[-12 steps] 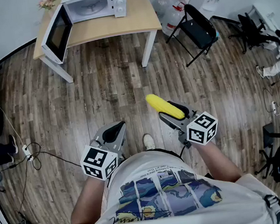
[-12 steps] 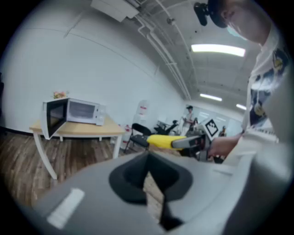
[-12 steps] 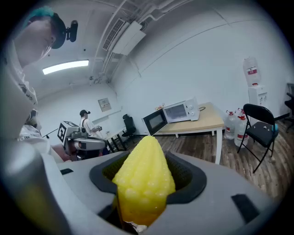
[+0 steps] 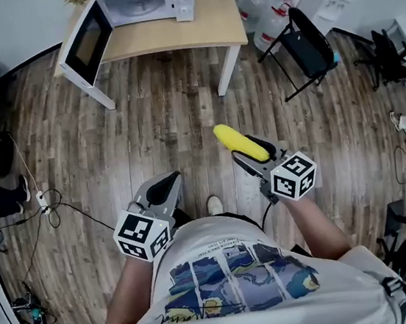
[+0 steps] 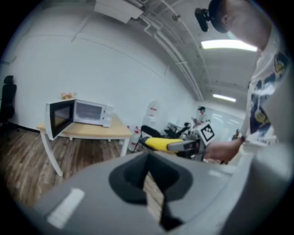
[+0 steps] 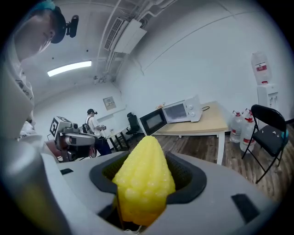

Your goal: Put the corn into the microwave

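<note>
A yellow corn cob (image 4: 238, 143) lies lengthwise between the jaws of my right gripper (image 4: 251, 153), which is shut on it; its tip sticks out ahead of the jaws. In the right gripper view the corn (image 6: 144, 179) fills the jaws, with the microwave (image 6: 177, 111) far beyond. The white microwave (image 4: 145, 2) stands on a wooden table (image 4: 172, 39) across the room, its door (image 4: 85, 45) swung wide open to the left. My left gripper (image 4: 164, 191) is held low at my left side, shut and holding nothing. From the left gripper view I see the corn (image 5: 158, 143) and the microwave (image 5: 89, 113).
A black folding chair (image 4: 306, 44) and water jugs (image 4: 264, 8) stand right of the table. Cables (image 4: 46, 208) trail over the wooden floor at the left. My shoe (image 4: 215, 205) shows between the grippers. Another person (image 6: 92, 121) stands far off.
The right gripper with the corn has shifted slightly up and right in the head view. The table and microwave sit a little further right in the picture. The left gripper has barely moved.
</note>
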### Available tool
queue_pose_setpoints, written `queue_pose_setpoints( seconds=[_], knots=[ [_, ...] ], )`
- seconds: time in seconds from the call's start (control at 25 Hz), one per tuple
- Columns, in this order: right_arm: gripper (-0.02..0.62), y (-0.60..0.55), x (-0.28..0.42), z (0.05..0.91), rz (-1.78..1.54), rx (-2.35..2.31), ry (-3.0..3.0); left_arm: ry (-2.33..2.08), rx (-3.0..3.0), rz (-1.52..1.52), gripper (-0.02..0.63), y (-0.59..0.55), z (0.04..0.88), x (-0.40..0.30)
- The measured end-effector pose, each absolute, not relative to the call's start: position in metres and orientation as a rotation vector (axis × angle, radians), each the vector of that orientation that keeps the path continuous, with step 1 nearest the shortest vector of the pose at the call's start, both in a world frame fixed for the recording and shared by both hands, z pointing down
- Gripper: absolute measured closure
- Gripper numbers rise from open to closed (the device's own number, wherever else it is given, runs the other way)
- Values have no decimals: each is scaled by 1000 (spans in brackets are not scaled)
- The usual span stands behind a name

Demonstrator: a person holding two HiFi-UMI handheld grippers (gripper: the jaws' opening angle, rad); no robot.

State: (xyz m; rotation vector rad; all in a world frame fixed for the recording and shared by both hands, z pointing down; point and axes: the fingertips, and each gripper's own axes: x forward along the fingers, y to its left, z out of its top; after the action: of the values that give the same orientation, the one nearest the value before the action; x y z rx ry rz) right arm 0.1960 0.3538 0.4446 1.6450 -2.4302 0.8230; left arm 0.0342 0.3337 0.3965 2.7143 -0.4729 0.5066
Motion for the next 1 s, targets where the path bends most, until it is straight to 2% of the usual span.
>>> queue_pose_setpoints(
  seconds=[0.36,1.0],
  knots=[
    [350,259,211,460,826,1744,-2348,-492,2696,464,598,242,402,23],
    [350,34,183,459,733,1963,-2170,-347,2796,424,598,38,379,-39]
  ],
)
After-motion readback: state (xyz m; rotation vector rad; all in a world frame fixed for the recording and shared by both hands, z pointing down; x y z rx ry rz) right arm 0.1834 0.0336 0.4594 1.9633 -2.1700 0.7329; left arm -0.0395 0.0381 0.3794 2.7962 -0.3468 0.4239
